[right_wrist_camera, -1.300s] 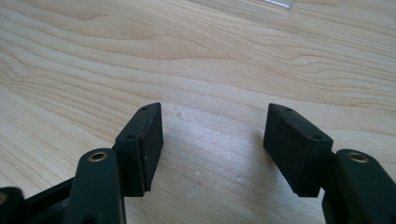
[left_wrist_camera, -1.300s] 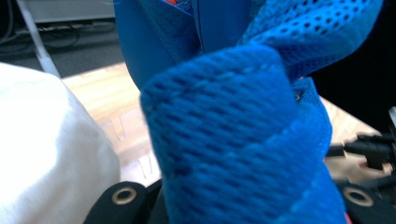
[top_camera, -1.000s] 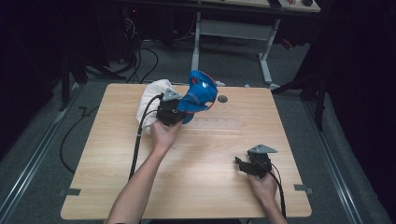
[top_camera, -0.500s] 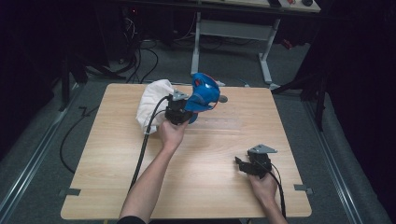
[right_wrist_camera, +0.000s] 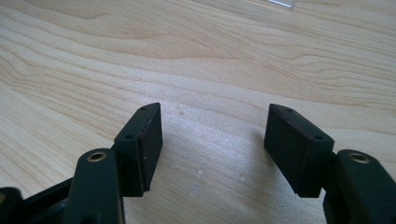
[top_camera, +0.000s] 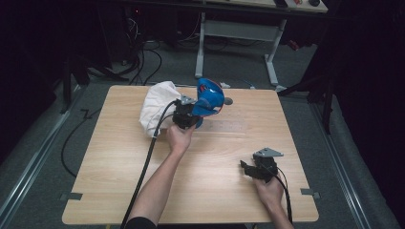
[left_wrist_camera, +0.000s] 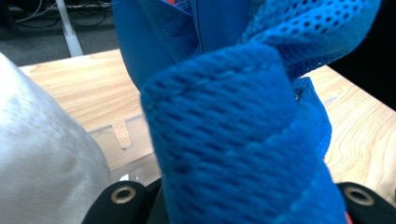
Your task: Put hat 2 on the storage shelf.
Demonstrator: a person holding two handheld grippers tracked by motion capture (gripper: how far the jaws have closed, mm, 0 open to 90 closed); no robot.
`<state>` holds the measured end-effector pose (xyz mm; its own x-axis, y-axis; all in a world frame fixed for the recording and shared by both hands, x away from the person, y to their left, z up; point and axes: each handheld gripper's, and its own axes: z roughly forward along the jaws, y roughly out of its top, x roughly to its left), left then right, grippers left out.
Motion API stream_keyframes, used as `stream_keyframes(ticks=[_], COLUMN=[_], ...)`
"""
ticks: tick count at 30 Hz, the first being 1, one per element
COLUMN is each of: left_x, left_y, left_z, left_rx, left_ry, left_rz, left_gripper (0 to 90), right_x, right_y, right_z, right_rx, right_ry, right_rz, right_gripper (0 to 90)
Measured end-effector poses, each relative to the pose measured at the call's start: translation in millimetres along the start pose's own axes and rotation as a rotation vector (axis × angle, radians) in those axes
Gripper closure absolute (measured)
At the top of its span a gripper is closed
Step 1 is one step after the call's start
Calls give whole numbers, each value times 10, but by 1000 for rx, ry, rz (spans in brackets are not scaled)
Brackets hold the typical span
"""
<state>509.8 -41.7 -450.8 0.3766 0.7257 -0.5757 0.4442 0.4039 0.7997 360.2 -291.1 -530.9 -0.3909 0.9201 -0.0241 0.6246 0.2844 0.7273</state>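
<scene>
The left gripper [top_camera: 191, 116] has come forward and down since the earlier frames, carrying the blue mesh cloth [top_camera: 209, 98] with it toward the far middle of the table [top_camera: 119, 191], and now the bundle sits lower, just right of the white bag [top_camera: 155, 109]. In the left gripper view the cloth [left_wrist_camera: 243, 130] bulges up thick between the two black jaws, which are clamped tight on it, with the white bag [left_wrist_camera: 42, 158] close at one side and a clear plastic sheet [left_wrist_camera: 121, 144] lying flat on the wood behind.

The right gripper [top_camera: 249, 170] hasn't budged; it rests near the table's near right corner, well apart from the cloth. Its own view shows the pads [right_wrist_camera: 147, 140] standing wide apart over bare wood, nothing between them.

The count: one blue cloth, one white bag, one clear sheet, two grippers, one table. One small dark round thing [top_camera: 228, 101] lies just beyond the cloth, too small to make out.
</scene>
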Motion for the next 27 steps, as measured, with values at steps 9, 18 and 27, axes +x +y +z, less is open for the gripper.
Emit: stream_keyframes(ticks=[9,18,27], left_x=[107,107,100], left_y=[-80,-114,-73], left_z=[30,6,-89], left_rx=[8,6,1], left_ry=[14,61,78], left_rz=[-44,24,32], left_gripper=[851,654,450], right_x=[1,2,1], right_y=[-1,-1,-1], right_z=[-1,-1,-1], right_rx=[1,1,1], right_ry=[2,2,2], right_rz=[-2,-2,-2], right_gripper=[371,370,370])
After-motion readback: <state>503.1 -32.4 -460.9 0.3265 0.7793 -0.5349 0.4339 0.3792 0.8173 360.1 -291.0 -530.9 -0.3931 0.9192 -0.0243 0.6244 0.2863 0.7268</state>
